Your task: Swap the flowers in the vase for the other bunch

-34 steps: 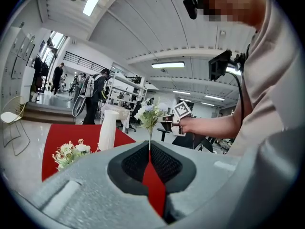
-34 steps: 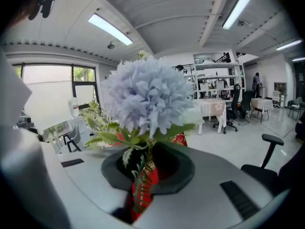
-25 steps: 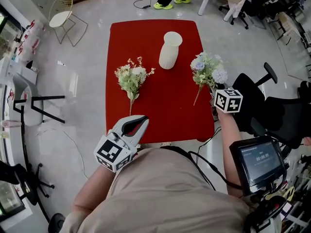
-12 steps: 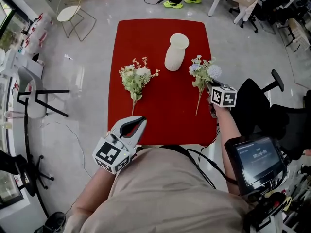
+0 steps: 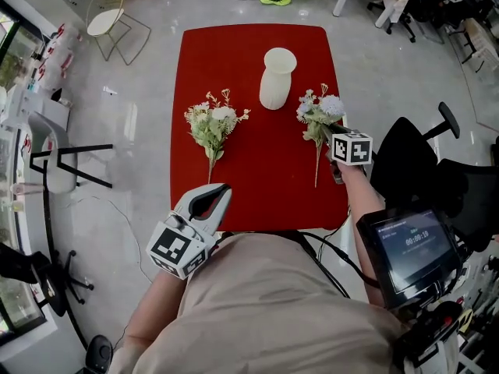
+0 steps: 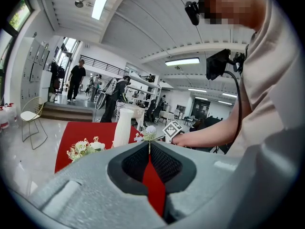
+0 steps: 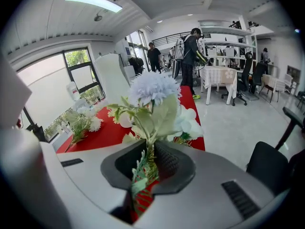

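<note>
A white vase [image 5: 277, 78] stands with nothing in it at the far middle of the red table [image 5: 257, 178]. A cream and green bunch [image 5: 210, 127] lies on the cloth to its left. My right gripper [image 5: 334, 148] is shut on the stem of a blue and white bunch [image 5: 318, 114], which hangs low just right of the vase. In the right gripper view the stem [image 7: 148, 156] runs between the pressed jaws and the blooms [image 7: 152, 92] fill the middle. My left gripper [image 5: 222, 191] is shut and holds nothing, near the table's front edge.
A black office chair [image 5: 417, 166] and a mounted screen [image 5: 405, 248] stand close on the right. A wire chair [image 5: 105, 18] and a black stool [image 5: 66, 162] are on the floor at left. People stand far behind the table [image 6: 76, 78].
The right gripper has come down and a little left with the blue and white bunch, closer to the vase and the cloth. The left gripper has stayed put.
</note>
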A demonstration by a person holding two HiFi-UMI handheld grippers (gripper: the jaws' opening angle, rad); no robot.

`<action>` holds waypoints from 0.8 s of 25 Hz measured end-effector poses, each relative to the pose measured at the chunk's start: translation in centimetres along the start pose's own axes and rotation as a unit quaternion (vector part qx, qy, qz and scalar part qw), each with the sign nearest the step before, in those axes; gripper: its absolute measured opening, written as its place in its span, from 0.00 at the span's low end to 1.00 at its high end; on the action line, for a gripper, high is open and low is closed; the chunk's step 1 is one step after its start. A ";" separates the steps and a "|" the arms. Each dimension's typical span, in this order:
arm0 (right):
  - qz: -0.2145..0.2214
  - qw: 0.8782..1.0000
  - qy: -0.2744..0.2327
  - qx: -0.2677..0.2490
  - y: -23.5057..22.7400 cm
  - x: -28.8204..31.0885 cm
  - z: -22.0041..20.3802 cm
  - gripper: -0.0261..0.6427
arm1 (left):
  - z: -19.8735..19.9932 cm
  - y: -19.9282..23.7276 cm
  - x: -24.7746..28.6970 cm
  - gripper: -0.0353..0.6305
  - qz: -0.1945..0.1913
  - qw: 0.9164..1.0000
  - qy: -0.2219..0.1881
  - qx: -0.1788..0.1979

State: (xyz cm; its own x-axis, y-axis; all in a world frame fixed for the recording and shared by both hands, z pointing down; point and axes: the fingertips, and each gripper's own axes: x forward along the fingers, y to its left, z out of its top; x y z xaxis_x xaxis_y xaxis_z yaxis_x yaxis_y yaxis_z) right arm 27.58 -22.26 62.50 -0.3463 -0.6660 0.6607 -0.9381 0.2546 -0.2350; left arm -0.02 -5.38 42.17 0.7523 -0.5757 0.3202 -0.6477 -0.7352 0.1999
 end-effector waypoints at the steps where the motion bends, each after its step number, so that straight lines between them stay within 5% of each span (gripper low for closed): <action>1: -0.001 1.000 0.001 -0.001 -0.1 0.2 -0.1 0.12 | 0.0 -0.1 0.3 0.06 -0.002 1.000 0.001 0.000; 7: 0.014 1.000 -0.002 0.000 0.5 0.3 -0.6 0.31 | 0.3 -0.4 1.2 0.06 -0.012 1.000 0.003 0.005; 20: 0.008 1.000 -0.013 0.008 1.0 -0.8 -0.8 0.47 | 0.3 -0.4 0.9 0.06 -0.030 1.000 0.004 0.008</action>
State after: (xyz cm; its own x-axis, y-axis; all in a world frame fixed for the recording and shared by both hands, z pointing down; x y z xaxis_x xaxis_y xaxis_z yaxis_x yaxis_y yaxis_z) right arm 26.93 -20.96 62.32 -0.3604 -0.6802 0.6383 -0.9327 0.2531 -0.2569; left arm 0.97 -5.76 42.08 0.7887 -0.5281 0.3146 -0.5997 -0.7736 0.2048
